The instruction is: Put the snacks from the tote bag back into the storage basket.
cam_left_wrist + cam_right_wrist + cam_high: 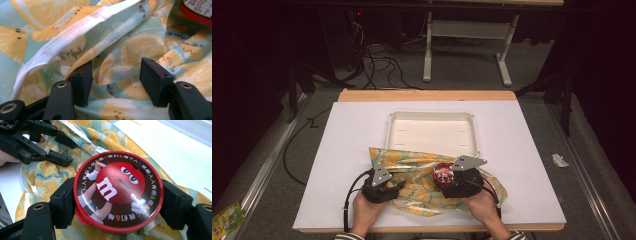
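One white tray (430, 131) sits on the table (342, 150) just beyond both grippers, its shallow basin bare. One lemon-print cloth bag (422, 172) lies crumpled between the tray and the person's hands, its far edge touching or overlapping the tray's near rim. One round red candy tin (118, 192) is in play, its lid printed with a red cartoon candy figure and a ring of small characters.

The right gripper (117, 202) is closed on that tin: a black pad presses against the rim on either side, and the tin hangs over the bag's fabric directly beneath the jaws. In the high view the tin (443, 173) shows at the tip of the right gripper (457, 182), above the bag's middle.

The left gripper (115, 82) stands wide apart, holding nothing; folds of the bag (120, 50) and its white hem lie ahead of and beneath the two pads, and whether they touch it cannot be told. The tin's red edge (193, 12) lies beyond the jaw at the right of that view. From above, the left gripper (384, 186) rests at the bag's left edge.
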Action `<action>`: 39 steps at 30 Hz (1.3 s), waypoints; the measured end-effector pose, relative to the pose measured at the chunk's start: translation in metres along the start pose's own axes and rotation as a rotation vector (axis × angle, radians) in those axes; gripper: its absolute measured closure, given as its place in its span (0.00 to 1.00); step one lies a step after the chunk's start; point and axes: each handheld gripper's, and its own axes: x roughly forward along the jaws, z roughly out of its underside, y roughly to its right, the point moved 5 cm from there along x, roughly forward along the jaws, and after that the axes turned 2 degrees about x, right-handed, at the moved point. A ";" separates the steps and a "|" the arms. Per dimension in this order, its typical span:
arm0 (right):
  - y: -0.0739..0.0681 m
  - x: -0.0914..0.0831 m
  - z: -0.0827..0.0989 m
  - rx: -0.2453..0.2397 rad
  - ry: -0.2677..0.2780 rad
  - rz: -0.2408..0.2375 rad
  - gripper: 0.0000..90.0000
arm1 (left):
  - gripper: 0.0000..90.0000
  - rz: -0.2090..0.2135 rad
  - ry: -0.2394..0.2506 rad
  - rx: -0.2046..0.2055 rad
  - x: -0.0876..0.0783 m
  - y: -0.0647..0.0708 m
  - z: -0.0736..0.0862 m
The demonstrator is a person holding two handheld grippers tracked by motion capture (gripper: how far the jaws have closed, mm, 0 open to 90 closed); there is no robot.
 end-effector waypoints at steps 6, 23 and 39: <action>0.003 -0.006 -0.002 0.003 0.011 -0.005 0.29 | 0.49 0.002 0.002 0.000 0.000 0.000 0.000; 0.005 -0.019 -0.011 -0.003 0.020 -0.029 0.29 | 0.49 0.006 0.010 -0.002 0.000 0.000 0.000; 0.012 -0.031 -0.021 0.006 0.034 -0.043 0.29 | 0.48 0.010 0.003 -0.010 0.000 -0.001 0.000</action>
